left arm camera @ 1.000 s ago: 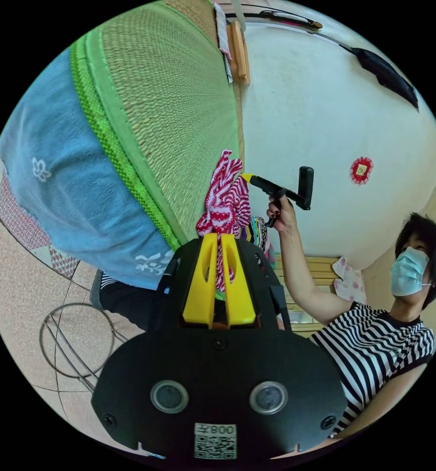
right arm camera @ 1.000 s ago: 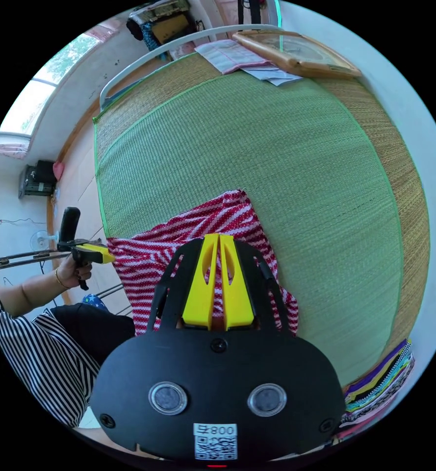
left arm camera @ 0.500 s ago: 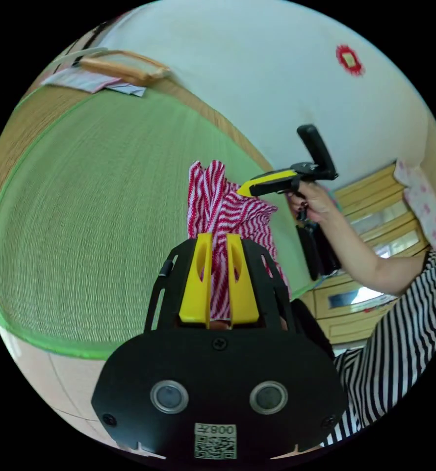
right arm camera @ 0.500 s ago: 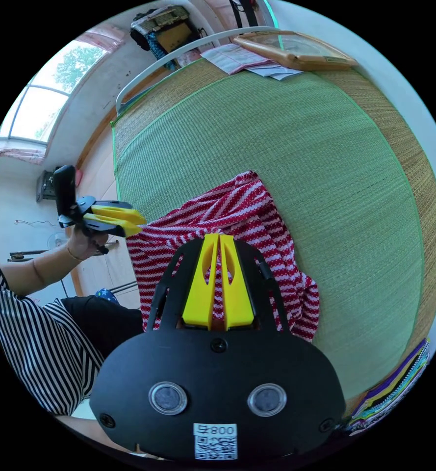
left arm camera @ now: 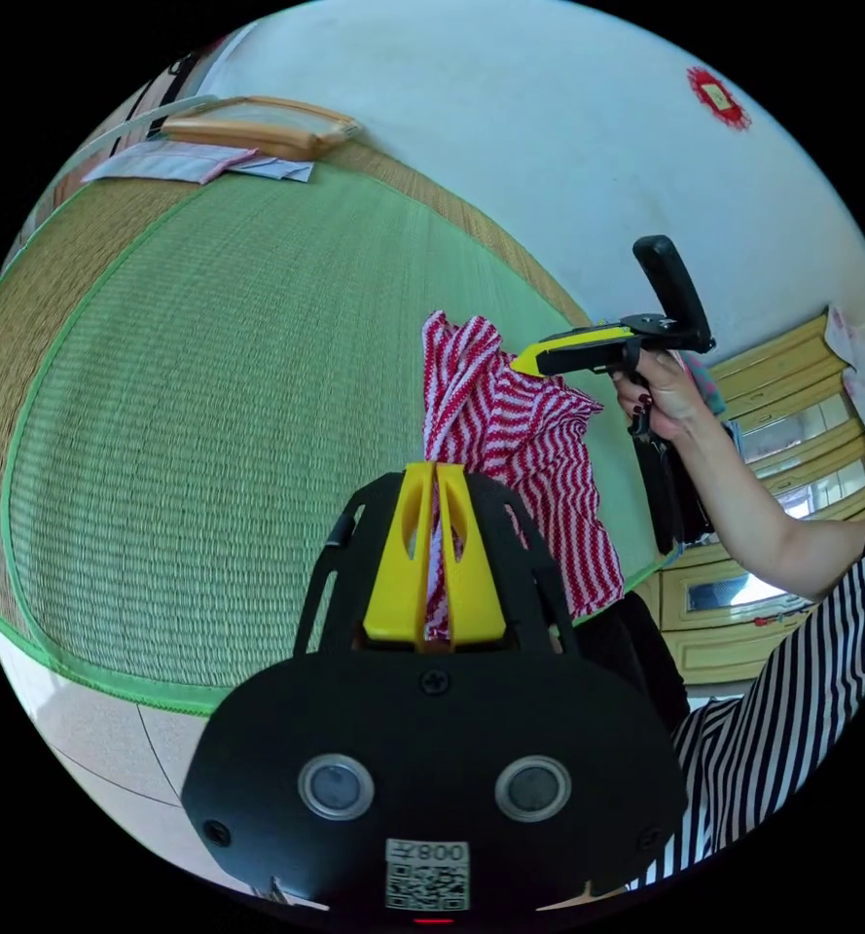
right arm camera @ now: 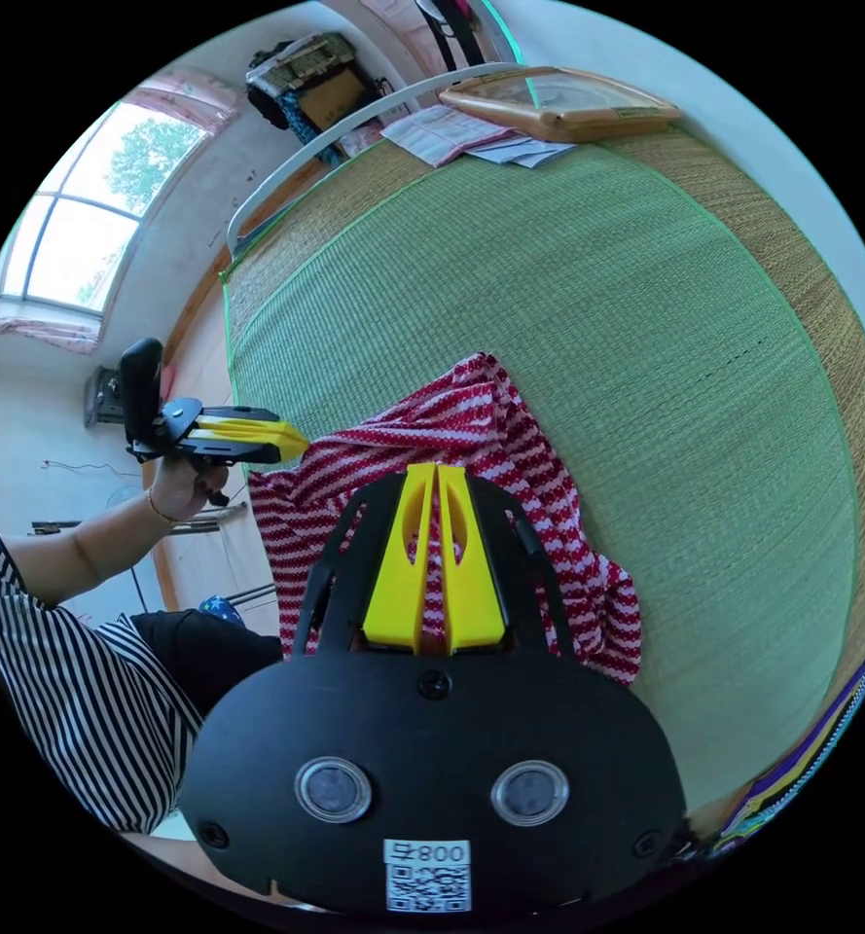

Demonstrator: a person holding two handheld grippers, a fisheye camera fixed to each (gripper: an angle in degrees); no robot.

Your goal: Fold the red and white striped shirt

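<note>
The red and white striped shirt [left arm camera: 524,443] hangs bunched above the green woven mat [left arm camera: 208,389], held up between both grippers. My left gripper [left arm camera: 435,479] is shut on one edge of it, with striped cloth running between its yellow jaws. In the same view a hand holds my right gripper [left arm camera: 527,364], which pinches the shirt's upper corner. In the right gripper view, the shirt [right arm camera: 490,428] drapes down onto the mat [right arm camera: 646,321]. My right gripper [right arm camera: 436,479] is shut on the cloth there, and my left gripper [right arm camera: 294,446] grips the far corner.
A wooden framed object [right arm camera: 549,97] and papers [right arm camera: 451,126] lie at the mat's far end. A stack of colourful folded clothes [right arm camera: 802,759] sits at the mat's edge. A yellow cabinet [left arm camera: 763,467] stands by the white wall. The person in a striped top [right arm camera: 72,671] sits beside the mat.
The left gripper view has swung from the floor side round onto the mat. In the right gripper view, the left gripper has risen a little, and the shirt hangs more spread out.
</note>
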